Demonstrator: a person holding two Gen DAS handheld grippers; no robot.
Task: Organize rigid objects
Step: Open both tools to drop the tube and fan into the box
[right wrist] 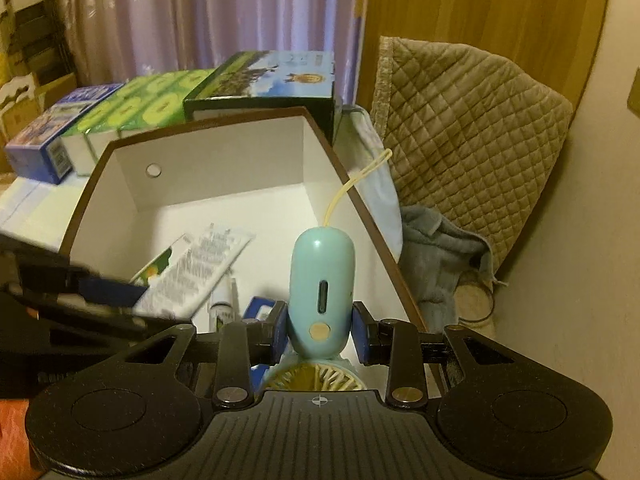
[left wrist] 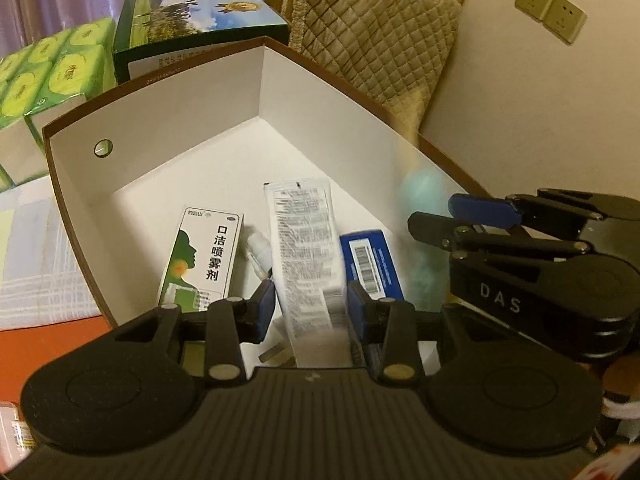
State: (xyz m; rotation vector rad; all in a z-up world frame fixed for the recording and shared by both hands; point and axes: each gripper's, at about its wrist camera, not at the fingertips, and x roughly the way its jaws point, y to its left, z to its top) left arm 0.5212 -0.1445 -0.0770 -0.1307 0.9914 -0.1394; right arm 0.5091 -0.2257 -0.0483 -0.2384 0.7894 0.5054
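Note:
An open box (left wrist: 168, 80), white inside with a brown rim, holds a green-and-white medicine carton (left wrist: 204, 256), a small white spray bottle (left wrist: 258, 250) and a blue carton (left wrist: 372, 264). My left gripper (left wrist: 311, 310) is shut on a white printed tube (left wrist: 304, 248), which hangs over the box's near side. My right gripper (right wrist: 320, 332) is shut on the handle of a teal hand-held fan (right wrist: 322, 280), over the box's right part; the fan head sits below the pads. In the left wrist view the right gripper (left wrist: 434, 216) is at the right, and the fan (left wrist: 420, 200) is a teal blur.
Behind the box stand green tissue packs (left wrist: 60, 64), a dark green picture box (left wrist: 192, 20) and a blue pack (right wrist: 52, 128). A quilted beige cushion (right wrist: 460, 128) and a grey cloth (right wrist: 436, 256) lie to the right, by the wall with its sockets (left wrist: 550, 8). An orange surface (left wrist: 48, 344) shows at the lower left.

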